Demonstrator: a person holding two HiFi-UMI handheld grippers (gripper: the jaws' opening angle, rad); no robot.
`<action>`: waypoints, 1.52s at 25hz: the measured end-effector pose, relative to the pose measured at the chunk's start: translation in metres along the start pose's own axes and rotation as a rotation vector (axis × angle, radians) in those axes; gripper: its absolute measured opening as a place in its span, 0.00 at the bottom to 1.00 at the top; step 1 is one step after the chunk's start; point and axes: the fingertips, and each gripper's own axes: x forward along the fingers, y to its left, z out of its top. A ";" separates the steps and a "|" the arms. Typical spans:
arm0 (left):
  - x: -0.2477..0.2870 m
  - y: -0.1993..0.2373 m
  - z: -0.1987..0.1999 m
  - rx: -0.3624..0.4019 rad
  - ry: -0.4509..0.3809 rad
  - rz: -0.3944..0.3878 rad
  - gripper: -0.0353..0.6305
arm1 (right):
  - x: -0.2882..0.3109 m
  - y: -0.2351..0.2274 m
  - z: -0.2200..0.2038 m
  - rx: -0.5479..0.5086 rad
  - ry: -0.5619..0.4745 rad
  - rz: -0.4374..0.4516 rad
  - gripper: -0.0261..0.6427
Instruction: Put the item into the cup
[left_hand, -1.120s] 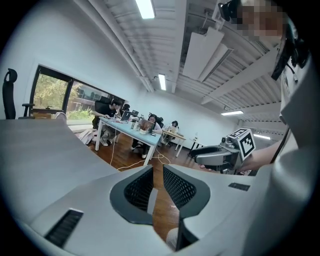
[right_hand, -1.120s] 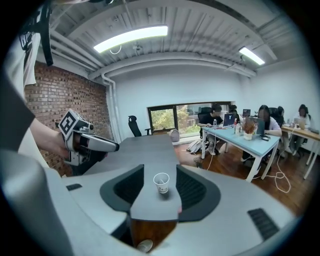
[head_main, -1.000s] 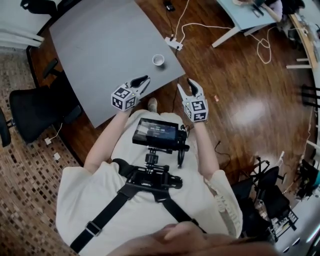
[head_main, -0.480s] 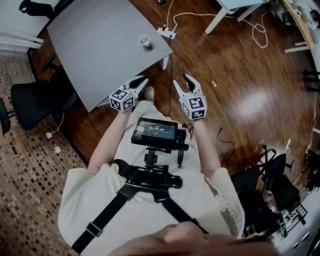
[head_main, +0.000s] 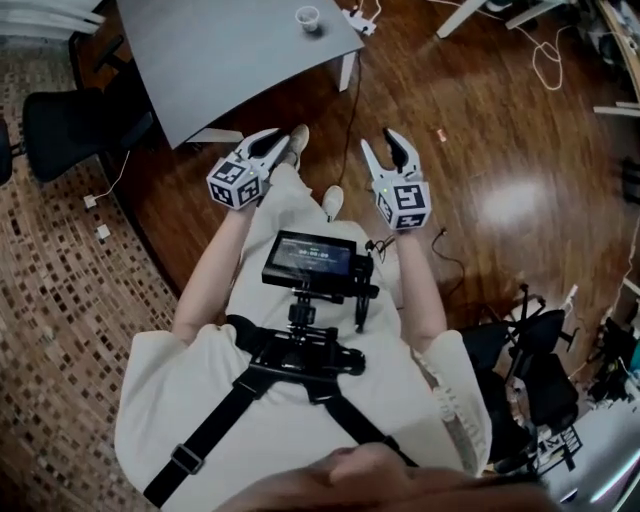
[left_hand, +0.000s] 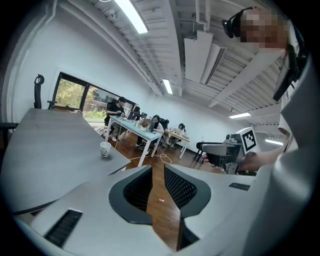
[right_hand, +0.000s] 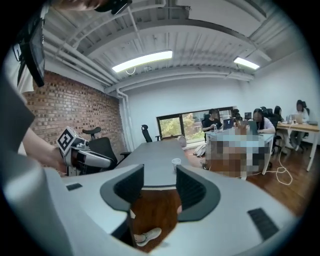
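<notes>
A small white cup (head_main: 308, 17) stands near the corner of the grey table (head_main: 220, 50), far ahead of me. A tiny pinkish item (head_main: 441, 133) lies on the wooden floor, right of my right gripper (head_main: 383, 148). That gripper is open and empty, held over the floor. My left gripper (head_main: 275, 143) is off the table's near edge; its jaws are opening with a narrow gap and nothing between them. In the left gripper view the cup (left_hand: 105, 149) is left of the jaws and the item (left_hand: 161, 200) shows through the gap. The right gripper view has the cup (right_hand: 176, 162) just above its jaws.
A black office chair (head_main: 70, 125) stands left of the table. A power strip (head_main: 358, 20) and white cables lie on the floor beyond the table. My shoes (head_main: 333, 200) are below the grippers. People sit at desks (left_hand: 135, 127) in the background.
I have stepped back: the table and cup have slid up and away in the head view, and both grippers now hang over the floor. The left jaws have parted slightly.
</notes>
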 end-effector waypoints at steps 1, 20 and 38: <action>-0.008 -0.003 -0.005 0.001 0.000 0.021 0.16 | -0.003 0.005 -0.005 -0.010 0.009 0.010 0.36; -0.105 0.051 -0.025 0.100 0.019 0.084 0.16 | 0.012 0.113 -0.015 -0.126 -0.066 0.018 0.36; -0.095 0.063 -0.029 0.072 0.080 0.018 0.16 | -0.003 0.112 -0.018 -0.095 -0.055 -0.105 0.36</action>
